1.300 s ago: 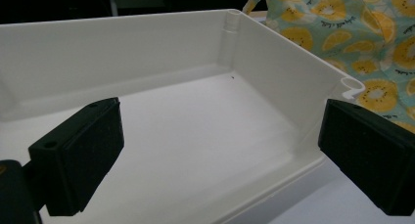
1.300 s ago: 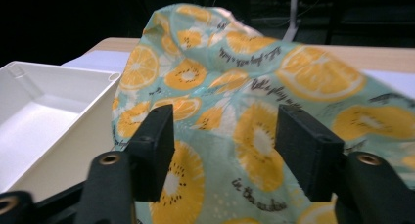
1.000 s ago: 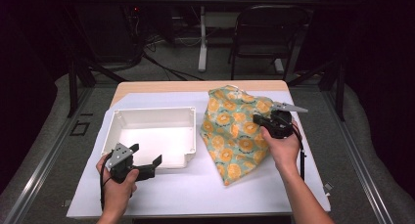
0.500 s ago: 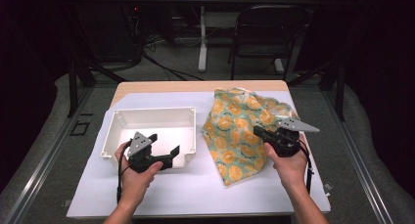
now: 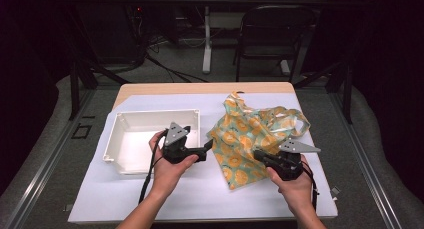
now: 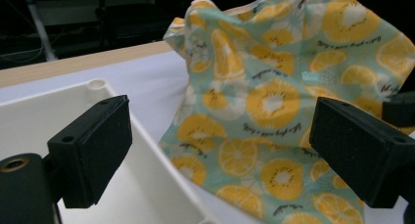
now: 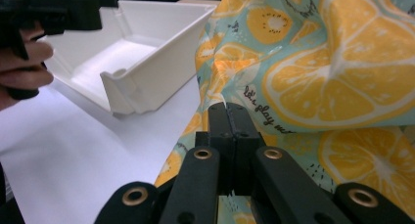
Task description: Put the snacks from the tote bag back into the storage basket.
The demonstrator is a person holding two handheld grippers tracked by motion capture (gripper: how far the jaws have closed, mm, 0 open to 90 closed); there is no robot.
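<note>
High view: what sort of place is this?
Probably a lab or recording studio, not a home: a white-covered table amid dark surroundings, loose cables across the floor, and a folding chair behind.

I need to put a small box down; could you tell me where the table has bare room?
The white sheet is free along the near edge, between the forearms. The white tray is empty inside. It is crowded where the left tool meets the fruit-print bag.

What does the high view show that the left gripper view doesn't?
The high view adds a folding chair beyond the table, and the right tongs shut at the near edge of the fruit-print bag. The left gripper view adds the small black lettering on the fabric, seen between the open left tongs. Both share the bag, the white tray and the white table cover.
</note>
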